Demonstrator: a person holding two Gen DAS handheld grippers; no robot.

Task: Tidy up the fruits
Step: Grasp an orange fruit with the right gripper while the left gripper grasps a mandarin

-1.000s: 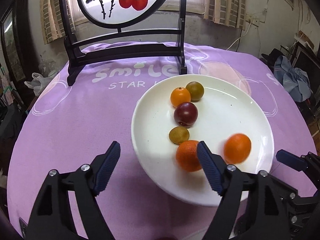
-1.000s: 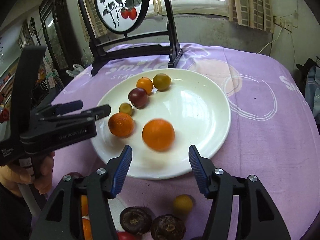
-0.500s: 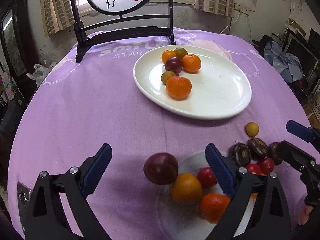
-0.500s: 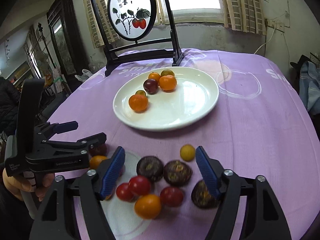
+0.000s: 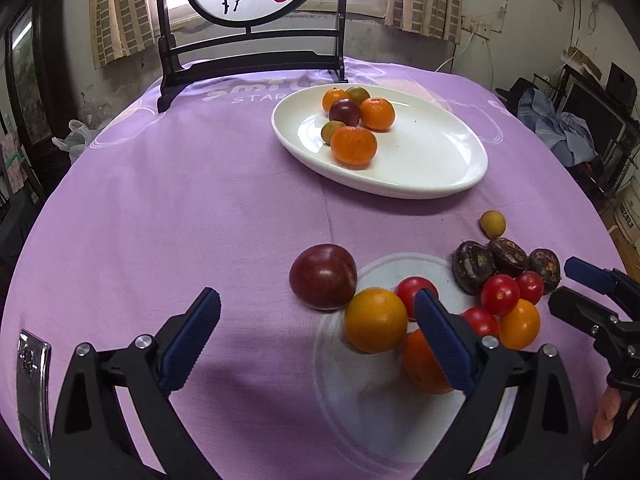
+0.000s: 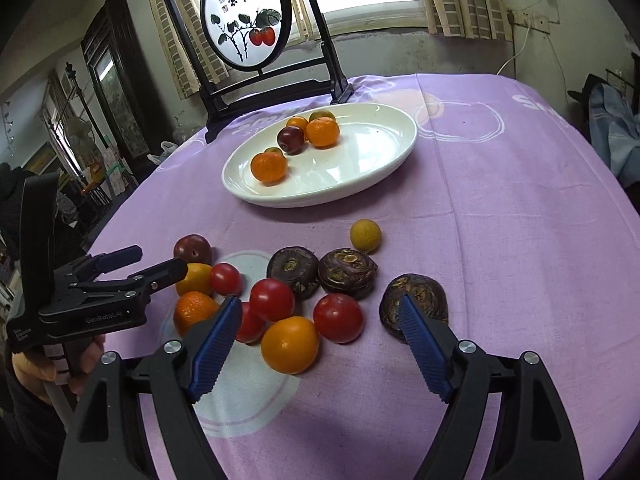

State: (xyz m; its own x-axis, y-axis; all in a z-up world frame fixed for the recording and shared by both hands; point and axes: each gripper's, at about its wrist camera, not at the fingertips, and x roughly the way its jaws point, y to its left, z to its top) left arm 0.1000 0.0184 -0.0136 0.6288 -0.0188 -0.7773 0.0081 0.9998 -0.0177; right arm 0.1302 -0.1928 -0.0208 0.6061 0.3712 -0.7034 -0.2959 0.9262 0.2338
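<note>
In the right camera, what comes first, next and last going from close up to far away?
Orange tomato → yellow ball fruit → white plate → round picture stand.

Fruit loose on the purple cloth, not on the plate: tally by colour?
red tomatoes: 4
orange fruits: 3
dark brown fruits: 3
maroon plum: 1
small yellow fruit: 1
Total: 12
</note>
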